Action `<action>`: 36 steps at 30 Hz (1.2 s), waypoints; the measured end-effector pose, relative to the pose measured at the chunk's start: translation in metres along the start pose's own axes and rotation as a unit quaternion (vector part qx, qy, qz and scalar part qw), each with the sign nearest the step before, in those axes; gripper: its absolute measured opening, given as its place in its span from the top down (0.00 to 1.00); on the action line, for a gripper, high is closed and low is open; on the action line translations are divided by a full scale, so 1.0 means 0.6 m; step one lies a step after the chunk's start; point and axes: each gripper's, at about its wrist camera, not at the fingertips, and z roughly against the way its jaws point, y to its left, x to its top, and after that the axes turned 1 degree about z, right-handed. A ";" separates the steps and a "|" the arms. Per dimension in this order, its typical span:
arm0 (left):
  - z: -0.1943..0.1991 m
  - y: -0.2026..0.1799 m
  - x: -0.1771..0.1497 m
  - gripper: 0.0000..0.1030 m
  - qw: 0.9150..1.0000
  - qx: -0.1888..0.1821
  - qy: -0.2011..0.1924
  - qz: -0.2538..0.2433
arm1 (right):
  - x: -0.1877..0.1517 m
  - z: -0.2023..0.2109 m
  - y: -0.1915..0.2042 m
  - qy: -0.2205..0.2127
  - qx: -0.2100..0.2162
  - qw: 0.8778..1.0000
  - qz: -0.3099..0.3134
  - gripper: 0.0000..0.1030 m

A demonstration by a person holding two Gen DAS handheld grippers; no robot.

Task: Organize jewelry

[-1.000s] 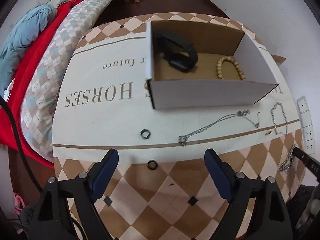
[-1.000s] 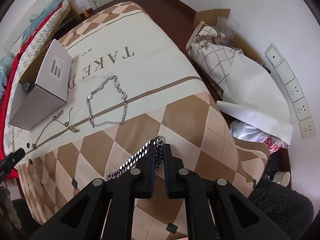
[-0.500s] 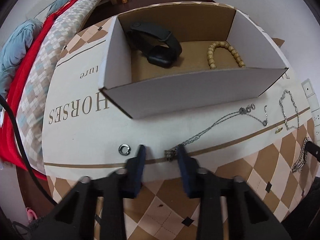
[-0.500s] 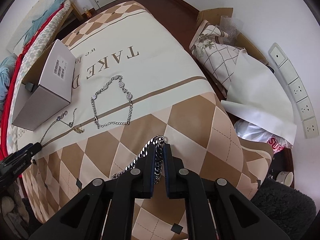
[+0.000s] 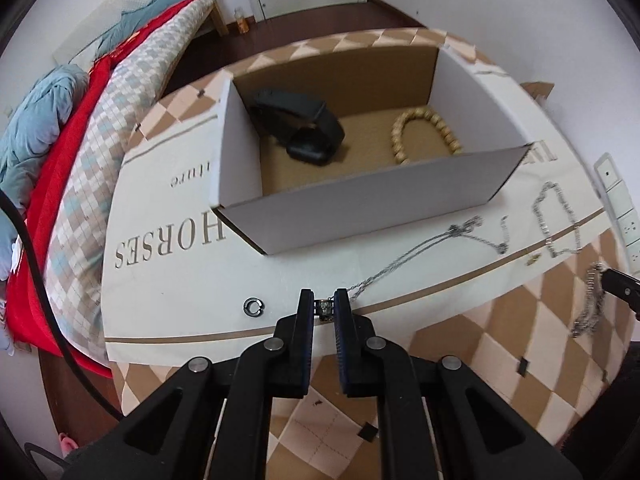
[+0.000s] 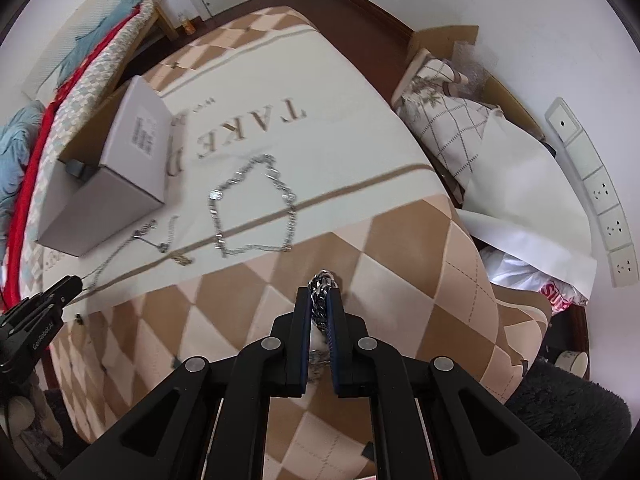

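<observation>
White walls [image 6: 500, 8], dark wood floor [image 5: 320, 20], bed with red blanket [image 5: 36, 184], wall sockets [image 6: 600, 196]

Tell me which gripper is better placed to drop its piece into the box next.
Left. The left gripper is shut on the thin necklace right beside the cardboard box; the right gripper, holding the chunky chain, sits farther away.

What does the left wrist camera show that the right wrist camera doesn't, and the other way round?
Only the left wrist view shows inside the box: a black watch, a bead bracelet, plus a small ring on the cloth. Only the right wrist view shows the pillow and wall sockets. Both show the thin necklace and the link chain.
</observation>
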 end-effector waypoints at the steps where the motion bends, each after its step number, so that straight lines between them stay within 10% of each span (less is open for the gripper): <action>1: 0.007 0.002 0.001 0.93 1.000 -0.002 -0.003 0.000 | 0.001 0.009 0.006 -0.005 0.003 1.000 0.004 0.92; 36: 0.337 0.103 0.177 0.93 0.985 -0.081 -0.149 -0.003 | 0.187 0.252 0.247 -0.096 0.164 0.969 0.156 0.93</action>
